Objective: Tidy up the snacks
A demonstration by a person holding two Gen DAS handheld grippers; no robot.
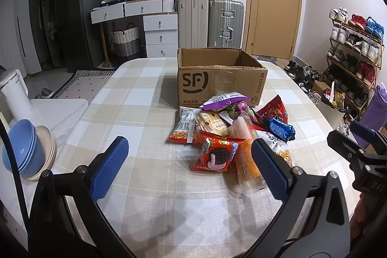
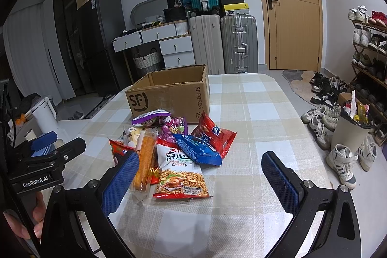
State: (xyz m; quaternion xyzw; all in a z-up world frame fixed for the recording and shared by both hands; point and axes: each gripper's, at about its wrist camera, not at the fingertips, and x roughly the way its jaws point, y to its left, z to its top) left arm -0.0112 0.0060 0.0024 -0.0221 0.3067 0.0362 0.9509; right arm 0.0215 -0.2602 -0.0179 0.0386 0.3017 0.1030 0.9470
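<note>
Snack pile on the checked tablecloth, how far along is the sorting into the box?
Nothing looks done: the brown SF cardboard box shows no snacks in its visible part. Nothing is in hand: the left gripper and the right gripper are both open. Left: the whole heap of colourful snack packets, still on the table.

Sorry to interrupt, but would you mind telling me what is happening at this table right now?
A person is holding a pair of tongs in each hand over a checked table. Both the left tongs and the right tongs are open and empty. A pile of snack packets lies loose on the cloth in front of an open cardboard box. No packet can be seen inside the box, so the sorting seems not to have started.
</note>
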